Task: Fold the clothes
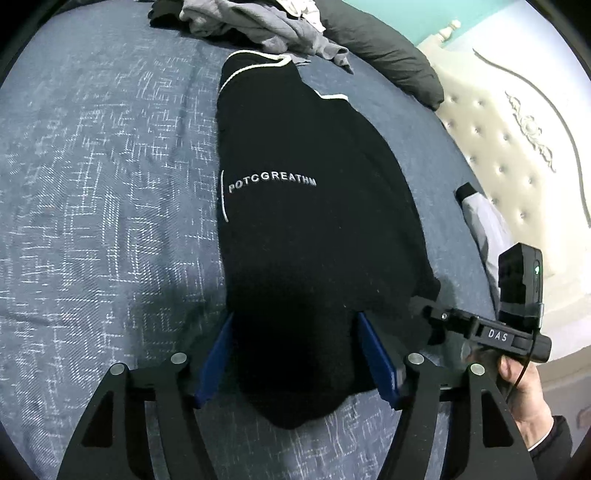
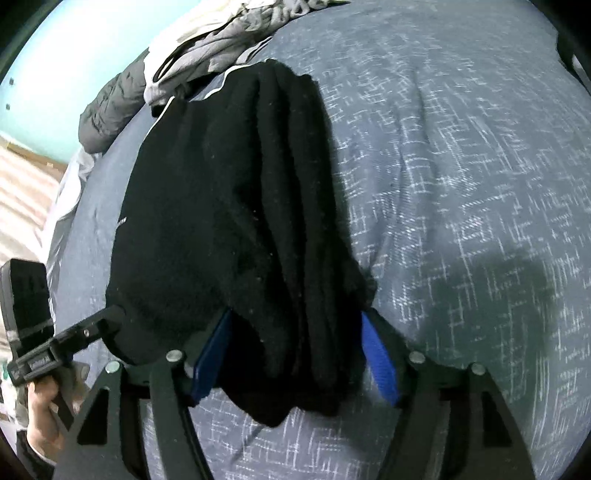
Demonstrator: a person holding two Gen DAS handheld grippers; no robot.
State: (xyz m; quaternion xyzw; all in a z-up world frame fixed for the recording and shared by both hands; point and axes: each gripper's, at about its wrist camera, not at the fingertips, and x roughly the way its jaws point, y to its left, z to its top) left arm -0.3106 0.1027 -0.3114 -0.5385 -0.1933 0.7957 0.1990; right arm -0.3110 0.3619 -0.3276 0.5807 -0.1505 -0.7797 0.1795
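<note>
A black garment (image 1: 295,221), folded into a long narrow bundle, lies flat on the bed (image 1: 92,184), which is covered in a blue-grey spread with a pale cross-hatch print. White lettering and thin white piping show on the garment's upper face.

The left gripper (image 1: 295,354) stands over the near end of the bundle with its blue pads apart; the dark cloth lies between them, and the pads do not look pressed into it. The right gripper (image 2: 295,354) stands at the same near end, toward the side edge where several stacked folds (image 2: 295,184) show. Its blue pads are also spread, with the folded layers between them, loose rather than pinched.

In the left wrist view a hand (image 1: 528,387) in a dark sleeve grips the handle of the other tool at the right edge.

At the far end of the bed, beyond the bundle, sits a loose heap of grey and white clothes (image 1: 251,26), with a dark grey pillow (image 1: 388,55) beside it. A cream tufted headboard (image 1: 517,147) stands off the bed's edge.
</note>
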